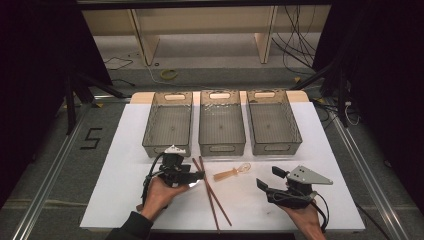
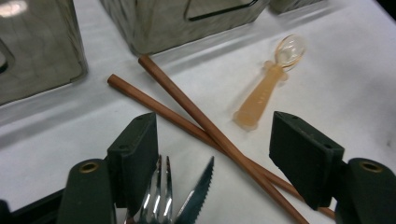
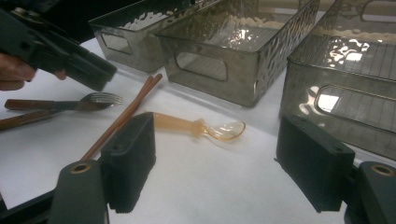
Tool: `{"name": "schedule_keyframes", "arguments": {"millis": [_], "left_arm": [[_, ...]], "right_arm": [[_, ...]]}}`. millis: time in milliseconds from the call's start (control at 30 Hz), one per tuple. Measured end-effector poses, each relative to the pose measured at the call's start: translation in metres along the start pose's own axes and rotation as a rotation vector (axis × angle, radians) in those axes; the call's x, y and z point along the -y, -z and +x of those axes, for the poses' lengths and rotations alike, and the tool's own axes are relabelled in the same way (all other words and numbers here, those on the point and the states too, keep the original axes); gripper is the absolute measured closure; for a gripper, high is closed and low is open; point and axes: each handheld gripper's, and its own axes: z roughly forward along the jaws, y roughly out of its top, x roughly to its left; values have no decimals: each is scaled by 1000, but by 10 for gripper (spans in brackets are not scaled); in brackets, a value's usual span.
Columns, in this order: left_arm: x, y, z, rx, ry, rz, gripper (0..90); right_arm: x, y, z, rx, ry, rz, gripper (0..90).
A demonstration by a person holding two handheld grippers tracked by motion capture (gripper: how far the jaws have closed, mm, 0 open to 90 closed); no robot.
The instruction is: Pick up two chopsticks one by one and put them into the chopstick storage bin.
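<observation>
My left gripper [image 1: 198,176] [image 2: 212,125] stands open, low over a metal fork [image 2: 159,196] and a serrated knife [image 2: 200,189] that lie on the white table; their tips sit between its jaws, close to the left one, and the pads do not press on them. In the right gripper view the left gripper [image 3: 100,77] hangs just above the fork [image 3: 100,99]. Two brown chopsticks [image 1: 210,187] [image 2: 187,100] [image 3: 126,112] lie crossed ahead of it. An amber plastic spoon [image 1: 231,173] [image 2: 266,91] [image 3: 196,126] lies beyond. My right gripper [image 1: 267,179] [image 3: 215,123] is open with nothing between its pads.
Three clear grey bins stand in a row at the back of the white board: left [image 1: 167,148], middle [image 1: 222,146], right [image 1: 276,146]; nothing shows inside them. The board's edge runs near my forearms. Cables and a wooden shelf frame lie beyond the table.
</observation>
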Motion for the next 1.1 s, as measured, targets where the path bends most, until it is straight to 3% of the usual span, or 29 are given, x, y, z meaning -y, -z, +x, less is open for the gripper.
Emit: {"name": "schedule_keyframes", "arguments": {"millis": [133, 200, 333, 433, 533, 600, 667, 767, 833, 967, 1100], "left_arm": [[-7, -10, 5, -36, 16, 23, 299], [-11, -14, 8, -11, 52, 31, 298], [-16, -20, 7, -40, 54, 53, 276], [-20, -22, 3, -72, 32, 69, 269], [-23, -29, 1, -71, 35, 105, 261], [-23, -33, -3, -106, 14, 126, 261], [-25, -36, -4, -98, 10, 148, 263], [-29, -38, -8, -139, -13, 147, 275], [-29, -41, -8, -131, -4, 163, 274], [-26, -48, -7, -158, -12, 188, 278], [-25, -48, -5, -165, -11, 186, 292]], "right_arm": [[0, -1, -1, -1, -6, 6, 291], [0, -1, -1, -3, -5, 5, 291], [0, -1, -1, -3, -11, 7, 291], [1, -1, -1, -4, -9, 10, 291], [1, -1, -1, -5, -7, 11, 291], [0, -1, -1, -7, -8, 9, 291], [1, -1, -1, -10, -7, 12, 291], [0, -1, 0, -15, -6, 14, 291], [0, -1, 0, -16, -5, 15, 291], [1, -2, 0, -20, -8, 16, 291], [0, -2, 0, -26, -5, 16, 291]]}}
